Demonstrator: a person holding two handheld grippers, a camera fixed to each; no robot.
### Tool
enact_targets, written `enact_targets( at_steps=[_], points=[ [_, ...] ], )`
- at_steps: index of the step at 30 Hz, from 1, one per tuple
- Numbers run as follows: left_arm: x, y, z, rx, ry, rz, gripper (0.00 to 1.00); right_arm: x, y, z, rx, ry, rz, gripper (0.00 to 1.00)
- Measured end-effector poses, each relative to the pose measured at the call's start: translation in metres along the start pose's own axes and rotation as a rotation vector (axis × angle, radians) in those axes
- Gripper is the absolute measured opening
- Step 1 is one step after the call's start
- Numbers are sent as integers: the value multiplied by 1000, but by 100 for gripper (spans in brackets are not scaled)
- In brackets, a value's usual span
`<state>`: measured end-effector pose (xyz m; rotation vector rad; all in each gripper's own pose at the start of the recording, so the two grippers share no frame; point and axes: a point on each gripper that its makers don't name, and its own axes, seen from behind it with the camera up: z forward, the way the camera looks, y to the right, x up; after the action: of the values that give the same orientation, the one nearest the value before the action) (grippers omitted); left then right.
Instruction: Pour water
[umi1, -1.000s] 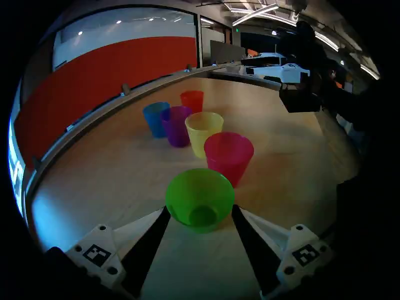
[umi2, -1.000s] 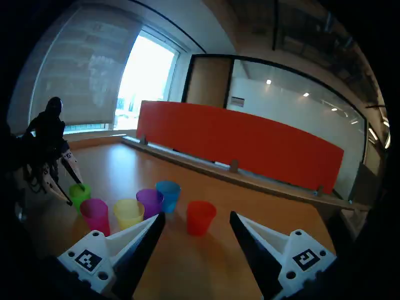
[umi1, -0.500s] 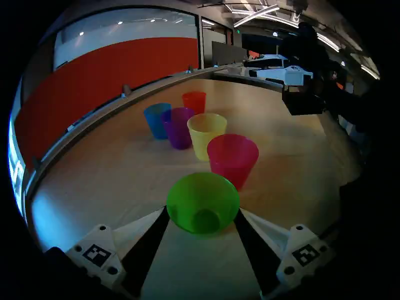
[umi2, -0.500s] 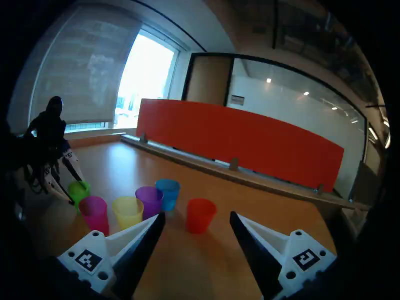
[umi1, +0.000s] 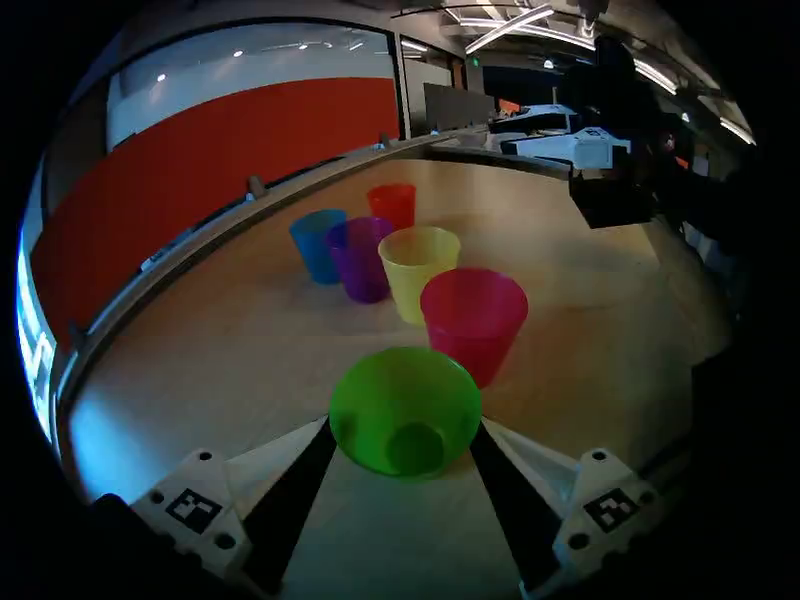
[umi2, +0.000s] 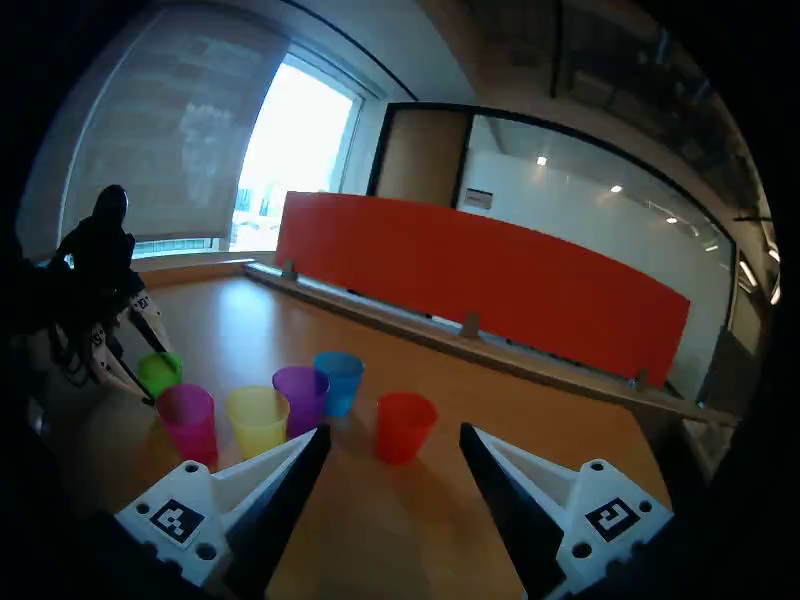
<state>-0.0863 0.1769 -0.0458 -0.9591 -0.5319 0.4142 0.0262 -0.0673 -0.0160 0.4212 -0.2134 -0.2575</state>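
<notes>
Left gripper view, lower centre: the left claw (umi1: 403, 427) clamps the green cup (umi1: 405, 405), now raised slightly beside the pink cup (umi1: 473, 310), so pouring seems next, while the right claw (umi2: 395, 432) gapes wide, empty.

1. In the left gripper view, the green cup (umi1: 405, 410) fills the gap between the left gripper's (umi1: 403, 428) fingers — the pink cup (umi1: 473, 318) stands just beyond.
2. The yellow cup (umi1: 418, 265), purple cup (umi1: 358, 255) and blue cup (umi1: 318, 242) crowd close behind; the orange cup (umi1: 391, 203) stands slightly apart, farthest.
3. Bare table (umi1: 200, 340) lies open left and right of the row.
</notes>
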Motion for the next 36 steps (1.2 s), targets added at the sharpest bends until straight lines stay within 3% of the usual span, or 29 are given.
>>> enact_targets(
  at_steps=[6, 14, 24, 36],
  points=[
    [1, 1, -2, 10, 8, -9, 85, -1, -1, 0, -1, 0, 6, 100],
    [8, 1, -9, 24, 35, -27, 86, -1, 0, 0, -2, 2, 10, 100],
    [27, 0, -29, 69, 91, -72, 86, 3, -4, 5, 7, 8, 5, 100],
    [58, 0, -55, 131, 183, -91, 86, 12, -14, 18, 34, 4, -15, 100]
  ],
)
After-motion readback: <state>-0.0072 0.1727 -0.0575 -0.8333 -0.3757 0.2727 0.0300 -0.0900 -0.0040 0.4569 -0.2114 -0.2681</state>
